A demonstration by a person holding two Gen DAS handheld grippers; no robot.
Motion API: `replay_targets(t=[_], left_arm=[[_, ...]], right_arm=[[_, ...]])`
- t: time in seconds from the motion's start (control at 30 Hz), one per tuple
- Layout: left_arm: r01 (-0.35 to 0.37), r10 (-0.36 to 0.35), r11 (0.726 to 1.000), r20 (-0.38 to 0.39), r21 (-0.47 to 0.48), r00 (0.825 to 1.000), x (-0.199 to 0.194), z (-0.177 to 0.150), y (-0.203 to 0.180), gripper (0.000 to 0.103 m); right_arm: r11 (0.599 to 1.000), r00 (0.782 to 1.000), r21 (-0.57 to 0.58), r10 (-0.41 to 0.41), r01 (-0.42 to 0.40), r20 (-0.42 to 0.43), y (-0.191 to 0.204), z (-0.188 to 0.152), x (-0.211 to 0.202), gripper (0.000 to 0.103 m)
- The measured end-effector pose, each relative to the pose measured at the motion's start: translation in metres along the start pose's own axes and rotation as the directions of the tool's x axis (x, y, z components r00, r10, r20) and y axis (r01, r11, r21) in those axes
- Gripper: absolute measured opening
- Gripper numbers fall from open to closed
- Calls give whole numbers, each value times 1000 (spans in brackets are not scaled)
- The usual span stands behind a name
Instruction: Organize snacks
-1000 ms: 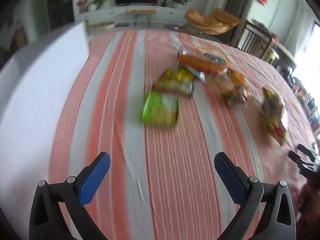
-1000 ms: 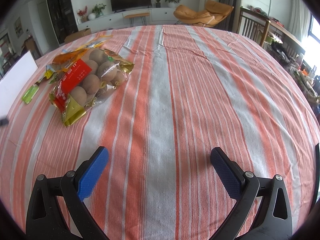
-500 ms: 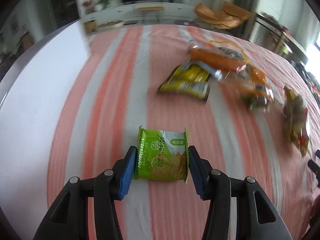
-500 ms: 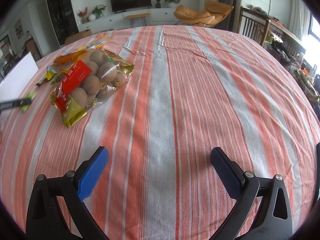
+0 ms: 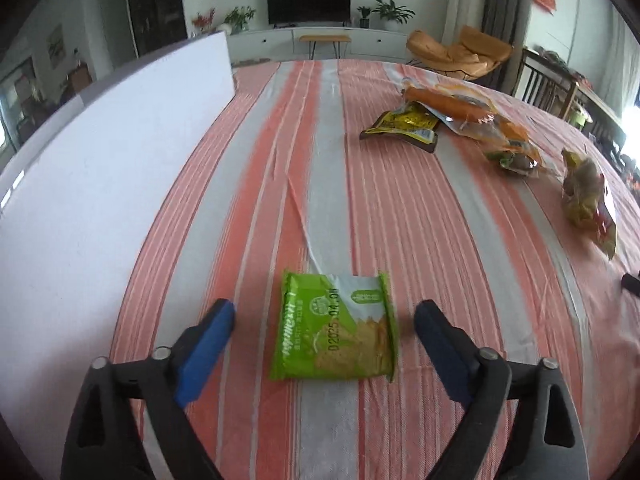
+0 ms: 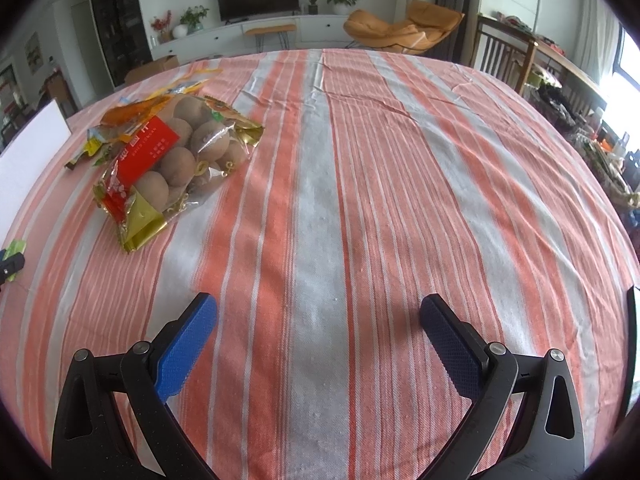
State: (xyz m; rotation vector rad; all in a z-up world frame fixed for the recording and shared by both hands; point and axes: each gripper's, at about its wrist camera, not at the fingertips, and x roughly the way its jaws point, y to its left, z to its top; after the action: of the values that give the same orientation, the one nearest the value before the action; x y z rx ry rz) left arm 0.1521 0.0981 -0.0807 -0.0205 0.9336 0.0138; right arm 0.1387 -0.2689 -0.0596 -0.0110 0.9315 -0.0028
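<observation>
Left wrist view: the left tongs [image 5: 324,330] stood wide apart, having just been opening, with the green cracker packet [image 5: 335,332] lying flat on the striped worktop [image 5: 256,200] between the blue pads [image 5: 208,338], touched by neither. A white board [image 5: 104,152] stood along the left. Yellow packet [image 5: 404,126], orange packet [image 5: 452,106] and a bag of brown balls [image 5: 588,196] lay farther off, right.

Right wrist view: the right tongs [image 6: 318,338] were open over bare cloth, nothing between them. The bag of brown balls [image 6: 176,156] lay far left.
</observation>
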Motion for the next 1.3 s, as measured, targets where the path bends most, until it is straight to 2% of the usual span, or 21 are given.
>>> replay_targets(t=[0.07, 0.13, 1.3], left_arm=[[-9, 10, 1000, -11, 12, 1000, 3, 0, -2, 101], [-13, 13, 1000, -16, 6, 1000, 3, -1, -2, 103], [-12, 12, 1000, -15, 6, 1000, 1, -3, -2, 103]], right_arm=[[1000, 1000, -5, -8, 8, -2, 2, 0, 1, 102], [1000, 1000, -4, -8, 8, -2, 2, 0, 1, 102], [1000, 1000, -3, -9, 9, -2, 2, -1, 0, 102]])
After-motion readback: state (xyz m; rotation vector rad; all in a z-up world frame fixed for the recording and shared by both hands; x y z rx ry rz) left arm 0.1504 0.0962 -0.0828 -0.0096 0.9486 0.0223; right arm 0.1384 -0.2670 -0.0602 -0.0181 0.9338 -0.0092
